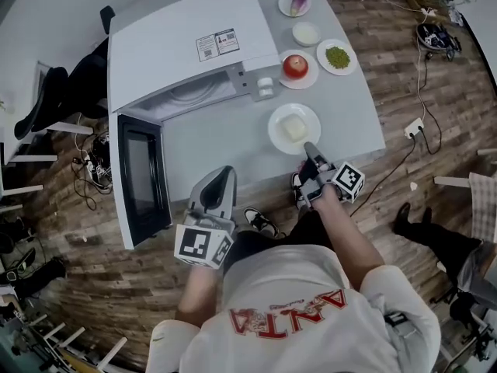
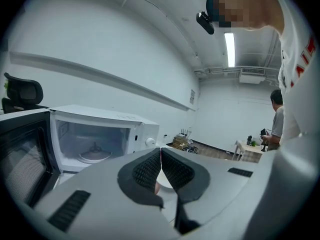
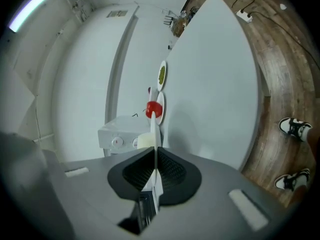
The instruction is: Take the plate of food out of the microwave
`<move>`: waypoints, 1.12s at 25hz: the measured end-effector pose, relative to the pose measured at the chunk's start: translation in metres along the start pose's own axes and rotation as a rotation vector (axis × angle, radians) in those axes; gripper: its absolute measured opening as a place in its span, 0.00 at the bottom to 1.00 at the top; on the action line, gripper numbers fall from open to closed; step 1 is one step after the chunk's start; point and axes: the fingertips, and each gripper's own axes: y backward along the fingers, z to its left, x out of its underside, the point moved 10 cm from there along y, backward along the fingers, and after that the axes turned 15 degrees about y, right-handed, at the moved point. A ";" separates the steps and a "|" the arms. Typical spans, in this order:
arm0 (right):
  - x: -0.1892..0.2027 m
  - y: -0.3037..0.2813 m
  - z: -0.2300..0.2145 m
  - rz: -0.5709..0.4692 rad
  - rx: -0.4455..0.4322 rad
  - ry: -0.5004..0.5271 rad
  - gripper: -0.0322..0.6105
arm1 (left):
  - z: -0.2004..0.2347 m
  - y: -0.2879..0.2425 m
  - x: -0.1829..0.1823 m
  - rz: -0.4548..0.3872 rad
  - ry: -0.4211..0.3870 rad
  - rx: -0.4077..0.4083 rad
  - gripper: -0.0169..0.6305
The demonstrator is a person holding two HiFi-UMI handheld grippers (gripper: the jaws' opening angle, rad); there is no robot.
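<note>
Item: plate of food (image 1: 293, 127), white, carrying one pale block. In the head view it is found outside the microwave (image 1: 186, 45), at about 4 o'clock from the open cavity, low over or on the desk (image 1: 225, 142); contact cannot be told. The removal is judged all but done, with only the release left.

Right gripper (image 1: 309, 148): its fingers are clamped on the plate's rim at the plate's 5 o'clock, and the rim is seen edge-on between them.

Left gripper (image 1: 224, 172): its fingers are closed together on nothing, and it is held at 7 o'clock of the plate, pointing toward the cavity.

Microwave: the door (image 1: 144, 176) is swung fully open at 6 o'clock of the cavity; only the turntable (image 2: 94, 155) is seen inside.

Neighbours: an apple plate (image 1: 296, 67) lies at 12 o'clock of the food plate, close by.

Hazards, as judged:
- the plate could be tipped, since it is held by a thin rim on one side only, and the block could be slid off
- the apple plate could be knocked if the food plate is pushed further toward 12 o'clock
- the plate could be dropped with a jolt if released above the desk
</note>
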 end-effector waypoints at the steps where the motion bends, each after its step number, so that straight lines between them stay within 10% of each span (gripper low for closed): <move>1: -0.007 0.002 -0.005 -0.018 0.012 -0.002 0.08 | -0.001 -0.002 0.000 0.005 -0.001 0.004 0.04; 20: -0.028 0.000 -0.040 -0.060 0.098 -0.028 0.08 | 0.008 -0.017 0.000 0.044 0.001 -0.001 0.04; 28: -0.038 -0.003 -0.028 0.047 0.079 0.118 0.16 | 0.009 -0.016 0.002 0.045 0.006 -0.006 0.04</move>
